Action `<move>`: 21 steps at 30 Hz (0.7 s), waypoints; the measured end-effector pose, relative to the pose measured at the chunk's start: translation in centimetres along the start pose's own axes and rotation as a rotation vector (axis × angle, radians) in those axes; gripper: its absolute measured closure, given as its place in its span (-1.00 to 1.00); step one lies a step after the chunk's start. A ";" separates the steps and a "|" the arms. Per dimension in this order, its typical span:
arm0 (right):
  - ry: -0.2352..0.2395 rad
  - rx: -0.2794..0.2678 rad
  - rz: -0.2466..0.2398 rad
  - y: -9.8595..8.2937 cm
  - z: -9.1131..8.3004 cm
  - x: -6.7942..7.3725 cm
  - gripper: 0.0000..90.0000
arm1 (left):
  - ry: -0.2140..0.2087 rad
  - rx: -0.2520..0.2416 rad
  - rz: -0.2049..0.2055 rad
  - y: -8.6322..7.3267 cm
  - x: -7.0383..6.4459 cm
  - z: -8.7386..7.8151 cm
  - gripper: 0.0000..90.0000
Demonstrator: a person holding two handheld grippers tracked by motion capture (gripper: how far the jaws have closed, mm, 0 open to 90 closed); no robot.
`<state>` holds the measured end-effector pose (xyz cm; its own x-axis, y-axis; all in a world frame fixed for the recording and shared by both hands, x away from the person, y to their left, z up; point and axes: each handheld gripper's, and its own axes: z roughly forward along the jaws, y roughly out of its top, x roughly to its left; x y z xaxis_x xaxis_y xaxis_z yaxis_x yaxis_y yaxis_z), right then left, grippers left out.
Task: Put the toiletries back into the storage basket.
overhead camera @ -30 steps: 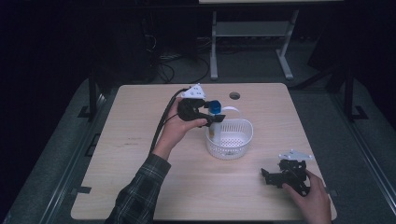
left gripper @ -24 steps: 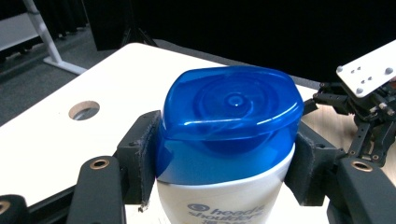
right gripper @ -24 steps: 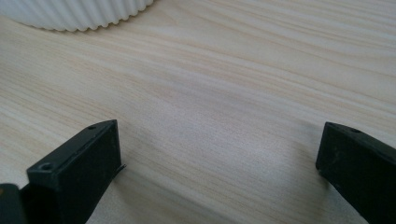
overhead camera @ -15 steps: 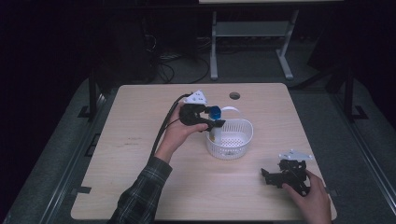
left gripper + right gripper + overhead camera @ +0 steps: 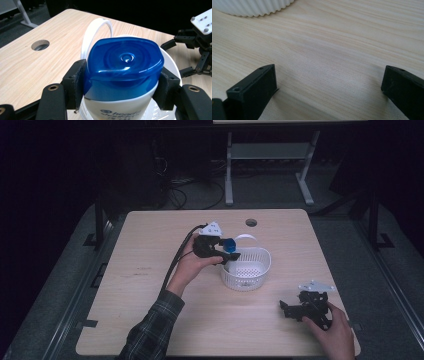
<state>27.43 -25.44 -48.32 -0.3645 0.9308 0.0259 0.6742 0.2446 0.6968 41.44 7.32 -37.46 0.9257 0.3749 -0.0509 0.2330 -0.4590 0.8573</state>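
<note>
Left tongs [image 5: 122, 87] clamped tight on a white bottle [image 5: 117, 110], just under its blue cap [image 5: 122, 67]. Held up over the near rim of the white basket [image 5: 246, 268], cap end forward, likely for dropping in. Gripped at the cap, so less chance of slipping out. Basket standing near the middle of the counter [image 5: 150, 270], with holes in its floor and a thin white handle [image 5: 96, 32] sticking up behind. Looks bare inside, though hard to tell. Right tongs [image 5: 306, 307] resting low on the counter, spread wide apart, grasping nothing, well away from the basket.
</note>
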 end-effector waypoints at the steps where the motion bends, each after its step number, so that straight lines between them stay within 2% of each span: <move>1: 0.000 0.000 0.000 0.0 0.0 0.0 -1.00 | 0.000 0.001 0.001 0.0 0.0 0.0 -0.20; 11: 0.000 0.000 0.000 0.0 0.0 0.0 -1.00 | -0.006 0.006 -0.003 -0.3 0.0 0.0 -0.20; 16: 0.000 0.000 0.000 0.0 0.0 0.0 -1.00 | -0.018 -0.009 -0.009 -0.5 -0.1 0.0 -0.21; 18: 0.000 0.000 0.000 0.0 0.0 0.0 -1.00 | -0.028 -0.026 -0.017 -0.4 -0.2 -0.1 -0.24; 21: 0.000 0.000 0.000 0.0 0.0 0.0 -1.00 | -0.029 -0.024 -0.006 -0.3 -0.4 -0.2 -0.32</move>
<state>27.43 -25.44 -48.32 -0.3645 0.9308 0.0261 0.6744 0.2445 0.6967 40.94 7.45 -37.60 0.9326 0.3538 -0.0705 0.2315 -0.4371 0.8691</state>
